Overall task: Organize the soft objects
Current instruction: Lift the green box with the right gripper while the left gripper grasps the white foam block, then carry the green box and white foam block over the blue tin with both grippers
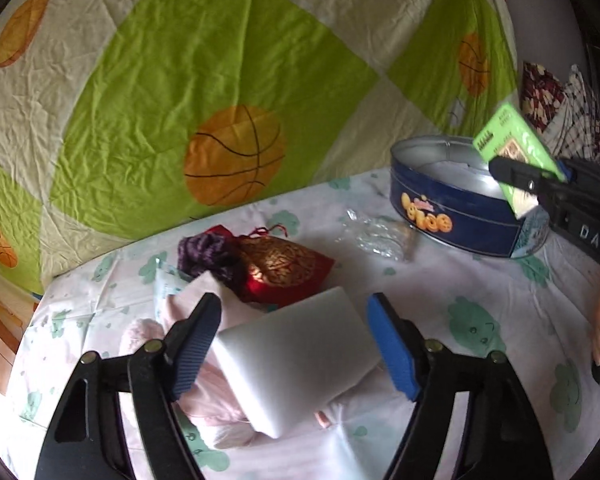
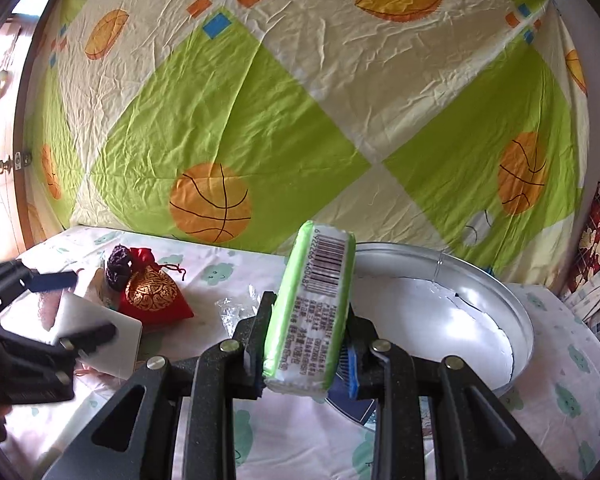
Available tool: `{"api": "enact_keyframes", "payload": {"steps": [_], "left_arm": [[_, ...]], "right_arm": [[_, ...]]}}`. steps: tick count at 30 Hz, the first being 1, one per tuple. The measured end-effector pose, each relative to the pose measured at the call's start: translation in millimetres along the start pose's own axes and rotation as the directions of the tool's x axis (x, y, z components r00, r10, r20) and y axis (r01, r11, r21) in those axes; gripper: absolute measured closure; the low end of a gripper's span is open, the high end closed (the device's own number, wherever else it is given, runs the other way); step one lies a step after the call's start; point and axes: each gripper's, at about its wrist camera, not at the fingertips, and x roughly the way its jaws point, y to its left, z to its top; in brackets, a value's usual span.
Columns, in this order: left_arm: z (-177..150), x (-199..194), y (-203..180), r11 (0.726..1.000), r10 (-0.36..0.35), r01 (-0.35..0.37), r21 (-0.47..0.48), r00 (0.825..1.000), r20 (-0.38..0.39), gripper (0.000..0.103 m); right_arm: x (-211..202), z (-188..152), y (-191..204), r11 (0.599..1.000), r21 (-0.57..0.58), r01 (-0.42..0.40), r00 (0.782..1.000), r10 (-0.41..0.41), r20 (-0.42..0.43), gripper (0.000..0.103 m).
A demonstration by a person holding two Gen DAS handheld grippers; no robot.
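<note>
The right gripper's (image 2: 305, 354) fingers pinch a green tissue pack (image 2: 314, 304) above the round tin's (image 2: 516, 316) rim, while the left gripper's (image 1: 296, 344) fingers stand spread around a white foam block (image 1: 296, 360) lying near the bed's (image 1: 440, 280) front edge.

This is a home, most likely a bedroom. The things lie on a bed (image 1: 480, 280) covered by a pale sheet printed with small green cartoon shapes. Behind it hangs a crumpled cloth (image 2: 300, 120) in green and cream squares with orange basketballs. A stack of folded checked and flowered fabrics (image 2: 596, 256) sits at the right edge. At the far left a wooden door (image 2: 8, 152) with a brass knob shows. A blue biscuit tin (image 1: 452, 208) rests on the sheet.
</note>
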Motion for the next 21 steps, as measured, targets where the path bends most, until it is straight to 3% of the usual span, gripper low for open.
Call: {"api": "enact_keyframes", "payload": {"steps": [2,4,7,9,11,13,16,21], "left_arm": [[1,11,-14,0.997,0.064,-0.061,0.056,0.997,-0.038,0.026],[0,20,-21,0.993,0.097,-0.090,0.080,0.991,-0.087,0.014],[-2,25,-12,0.997,0.080,-0.077,0.029,0.987,-0.137,0.013],[-3,23,-5,0.999,0.021,-0.025,-0.026,0.990,-0.141,0.027],[-4,20,-4,0.999,0.008,-0.012,-0.037,0.991,-0.132,0.034],[-5,16,-6,1.000,-0.008,0.005,-0.027,0.993,-0.117,0.051],[-4,7,-4,0.998,-0.041,0.038,-0.045,0.997,-0.070,0.066],[-4,-5,7,0.988,-0.105,0.102,-0.116,0.994,-0.022,0.077]], "right_arm": [[-2,2,-1,1.000,0.004,-0.004,1.000,0.004,0.007,0.073],[-3,3,-3,1.000,0.009,-0.009,1.000,0.008,0.008,0.073],[-3,3,-5,1.000,0.014,-0.011,1.000,0.011,0.004,0.072],[-3,3,-6,1.000,0.014,-0.011,1.000,0.011,0.000,0.072],[-3,3,-5,1.000,0.011,-0.011,1.000,0.011,-0.001,0.072],[-3,3,-5,1.000,0.012,-0.012,1.000,0.012,0.000,0.072],[-4,4,-7,1.000,0.015,-0.009,1.000,0.009,0.004,0.072],[-6,5,-13,0.999,0.037,-0.007,1.000,0.006,0.013,0.072]]}}
